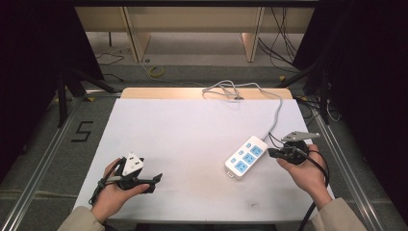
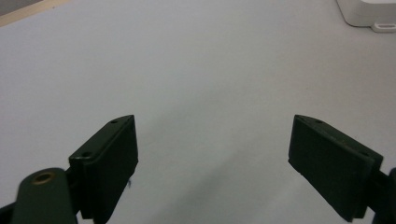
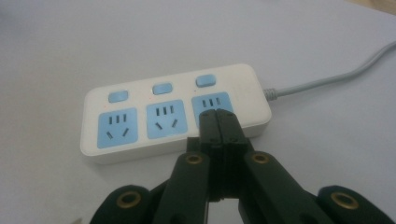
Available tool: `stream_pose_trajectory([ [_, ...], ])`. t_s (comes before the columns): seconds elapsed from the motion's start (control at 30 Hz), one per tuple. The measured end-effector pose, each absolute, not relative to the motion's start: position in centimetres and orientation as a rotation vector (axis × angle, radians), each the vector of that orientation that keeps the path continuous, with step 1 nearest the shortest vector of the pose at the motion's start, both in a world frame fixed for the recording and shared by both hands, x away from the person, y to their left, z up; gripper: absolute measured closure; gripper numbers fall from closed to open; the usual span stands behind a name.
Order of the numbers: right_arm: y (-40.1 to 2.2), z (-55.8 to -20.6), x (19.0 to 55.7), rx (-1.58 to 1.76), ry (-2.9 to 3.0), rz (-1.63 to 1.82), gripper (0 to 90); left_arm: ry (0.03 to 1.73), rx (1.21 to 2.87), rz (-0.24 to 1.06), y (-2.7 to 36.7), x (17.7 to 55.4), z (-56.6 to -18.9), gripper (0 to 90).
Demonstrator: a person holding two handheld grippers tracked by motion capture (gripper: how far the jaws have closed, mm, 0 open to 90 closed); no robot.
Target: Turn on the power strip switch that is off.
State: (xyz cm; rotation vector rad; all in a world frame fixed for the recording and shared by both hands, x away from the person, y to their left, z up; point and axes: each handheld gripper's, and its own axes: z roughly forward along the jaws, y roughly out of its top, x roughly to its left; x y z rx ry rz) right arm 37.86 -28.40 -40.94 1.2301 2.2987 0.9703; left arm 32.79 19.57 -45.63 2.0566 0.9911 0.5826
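Apparently early: right fingers (image 3: pixel 218 122), pressed together, poise beside the power strip (image 3: pixel 175 112)'s switches; left fingers (image 2: pixel 212 154) spread, idle.

Both grippers are black: the left gripper (image 1: pixel 153 182) carries a white three-cornered plate, the right gripper (image 1: pixel 272 153) a grey one (brass-coloured rivets show along its linkage), black cable trailing; beige sleeves (image 1: pixel 339 215).

My right gripper (image 3: pixel 218 116) covering part of the power strip's (image 3: pixel 163 116) third socket, strip's corner cut off at one o'clock from my left gripper (image 2: pixel 212 154)
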Motion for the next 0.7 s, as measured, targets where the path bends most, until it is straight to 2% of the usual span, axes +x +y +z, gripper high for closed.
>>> stream_pose_trajectory([
  [0.7, -27.70, -40.65, 38.83, 1.235, 2.325, 0.925, 90.0, 0.989, 2.057, 0.582, 19.56, 32.79, -45.63, 15.4],
])
